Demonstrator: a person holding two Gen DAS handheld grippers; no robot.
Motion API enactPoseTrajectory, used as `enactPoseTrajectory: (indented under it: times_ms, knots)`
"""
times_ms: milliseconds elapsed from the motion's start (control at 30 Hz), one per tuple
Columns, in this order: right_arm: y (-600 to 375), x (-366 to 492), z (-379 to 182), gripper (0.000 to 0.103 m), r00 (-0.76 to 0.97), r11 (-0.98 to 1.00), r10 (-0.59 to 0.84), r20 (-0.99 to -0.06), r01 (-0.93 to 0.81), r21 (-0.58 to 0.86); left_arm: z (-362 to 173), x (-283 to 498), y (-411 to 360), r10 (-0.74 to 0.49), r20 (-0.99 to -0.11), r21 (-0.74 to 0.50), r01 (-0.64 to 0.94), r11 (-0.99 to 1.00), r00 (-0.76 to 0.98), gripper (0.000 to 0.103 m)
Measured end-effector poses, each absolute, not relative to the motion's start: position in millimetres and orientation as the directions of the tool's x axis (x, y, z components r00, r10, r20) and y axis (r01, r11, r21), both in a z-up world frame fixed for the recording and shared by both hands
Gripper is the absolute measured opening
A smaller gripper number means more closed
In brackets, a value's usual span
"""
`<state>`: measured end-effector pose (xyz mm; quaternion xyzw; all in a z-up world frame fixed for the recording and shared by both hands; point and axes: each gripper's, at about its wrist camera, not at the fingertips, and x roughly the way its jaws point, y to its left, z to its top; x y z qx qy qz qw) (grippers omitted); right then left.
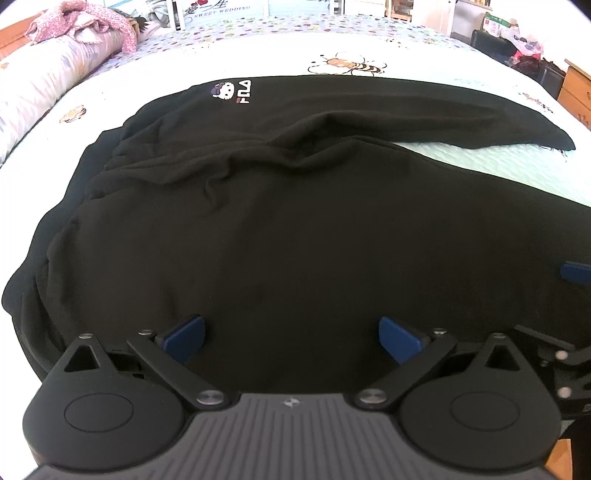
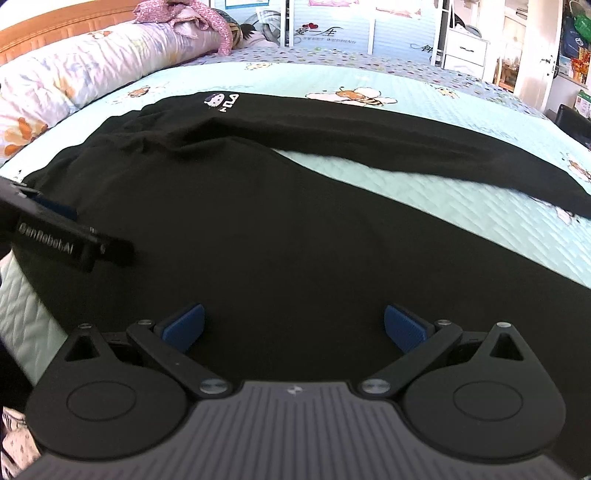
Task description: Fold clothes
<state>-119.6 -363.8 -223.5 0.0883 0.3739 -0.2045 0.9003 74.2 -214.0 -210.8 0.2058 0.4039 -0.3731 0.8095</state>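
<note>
While the black trousers (image 1: pixel 280 229) sprawl across the middle of both views on the quilted bed (image 1: pixel 480 173), my left gripper (image 1: pixel 291 338) and right gripper (image 2: pixel 293 326) hover wide apart over the near leg, holding nothing. Risk, I reckon: pinching only the top layer, so the fabric bunches at the creased crotch in the upper centre, or the far leg (image 2: pixel 406 147) drags crooked toward the right edge. Count: one garment, two legs, one logo (image 1: pixel 232 91), two grippers, one pink heap (image 1: pixel 85 22) upper left.
</note>
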Motion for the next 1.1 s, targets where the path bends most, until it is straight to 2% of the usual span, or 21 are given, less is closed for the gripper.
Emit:
enactPoseTrajectory:
  times_ms: [167, 367, 567, 900, 1100]
  knots:
    - [-368.9, -122.7, -209.1, 0.103, 0.626, 0.877, -0.311, -0.715, 0.480, 0.039, -210.0, 72.5, -209.5, -0.449, -0.799, 0.023, 0.766, 0.643, 0.401, 0.103]
    - [-382.3, -111.9, -177.1, 0.103, 0.725, 0.870, -0.338, -0.601, 0.484, 0.096, -189.9, 75.4, -203.7, -0.535, -0.744, -0.064, 0.755, 0.652, 0.400, 0.103]
    - [-393.0, -94.8, -168.7, 0.103, 0.778, 0.864, -0.330, -0.535, 0.477, 0.160, -165.8, 79.6, -215.2, -0.591, -0.678, -0.077, 0.758, 0.648, 0.437, 0.102]
    - [-392.1, -85.3, -177.9, 0.103, 0.785, 0.864, -0.307, -0.539, 0.467, 0.188, -165.9, 70.9, -233.5, -0.582, -0.681, -0.027, 0.778, 0.627, 0.445, 0.099]
    - [-393.0, -91.0, -177.0, 0.102, 0.785, 0.854, -0.292, -0.547, 0.471, 0.221, -164.4, 68.2, -233.2, -0.572, -0.685, -0.013, 0.778, 0.628, 0.451, 0.083]
